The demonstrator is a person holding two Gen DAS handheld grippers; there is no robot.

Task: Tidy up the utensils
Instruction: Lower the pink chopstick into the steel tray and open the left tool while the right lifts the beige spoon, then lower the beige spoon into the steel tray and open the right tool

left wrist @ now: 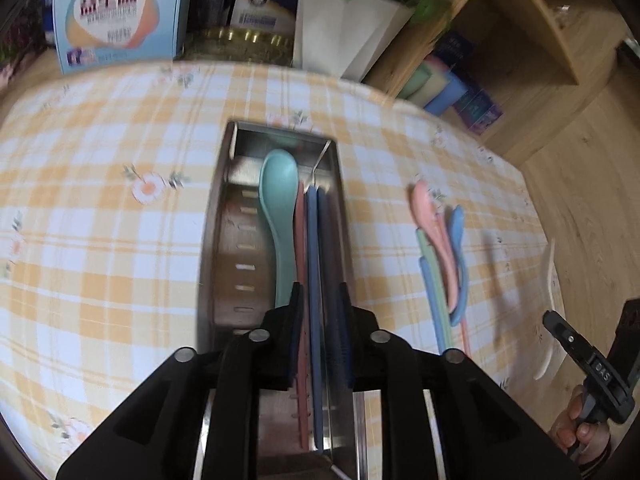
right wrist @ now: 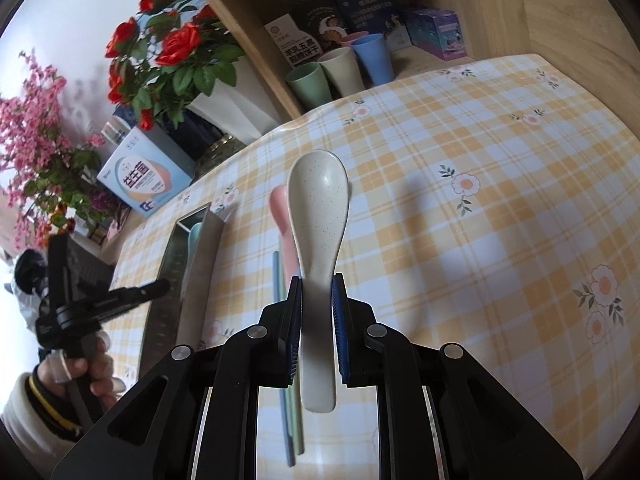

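Note:
A steel tray (left wrist: 224, 240) lies lengthwise on the checked cloth, holding a teal spoon (left wrist: 278, 200), a reddish chopstick (left wrist: 300, 240) and blue chopsticks (left wrist: 314, 260). My left gripper (left wrist: 320, 292) hovers over the tray's near end, jaws slightly apart around the blue chopsticks, pads not pressing them. To the tray's right a pink spoon (left wrist: 424, 208), a blue spoon (left wrist: 456, 232) and green chopsticks (left wrist: 430, 280) lie on the cloth. My right gripper (right wrist: 317, 280) is shut on the handle of a cream speckled spoon (right wrist: 318, 208), held above the pink spoon (right wrist: 280, 216).
A white vase (right wrist: 236, 100) of red roses, a light-blue box (right wrist: 148, 184) and a brass dish stand along the table's far edge. Pastel cups (right wrist: 340, 68) and boxes fill a wooden shelf beside it. A hand (right wrist: 92, 372) holds the left gripper's handle.

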